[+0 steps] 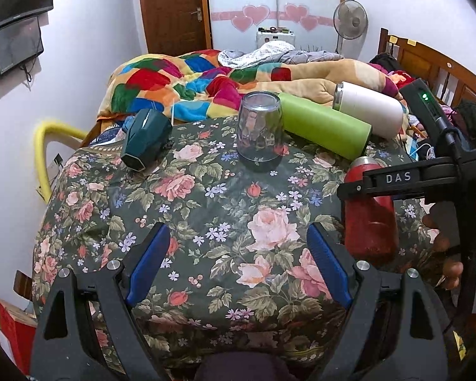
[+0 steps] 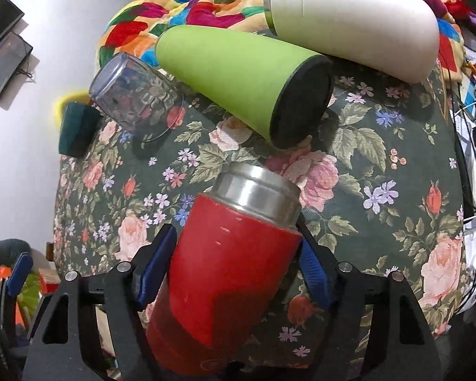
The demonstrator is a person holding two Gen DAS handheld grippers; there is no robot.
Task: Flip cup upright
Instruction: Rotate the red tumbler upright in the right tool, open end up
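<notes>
The right hand-held gripper (image 2: 238,263) is clamped on a red cup (image 2: 228,273), its blue pads pressing the cup's sides. In the right wrist view the cup tilts, steel rim (image 2: 257,190) pointing up and away toward the far side of the counter (image 2: 380,165). From the left wrist view the same cup (image 1: 369,209) sits at the near right of the flowered cloth, held from the right by that gripper (image 1: 358,187), rim uppermost. Whether its base touches the cloth cannot be told.

The left hand-held gripper (image 1: 238,263) hangs wide and empty over the near edge of the counter, nothing between its pads.

Judging by this, the flip looks mostly done: the cup is close to upright with its mouth upward. What remains is to straighten it fully, set it down flat and let go.

Farther off, a clear glass (image 1: 259,130) stands mouth-down in the middle, a green bottle (image 1: 323,125) and a white bottle (image 1: 368,108) lie on their sides at the far right, and a dark teal cup (image 1: 146,139) lies tipped at the far left.
</notes>
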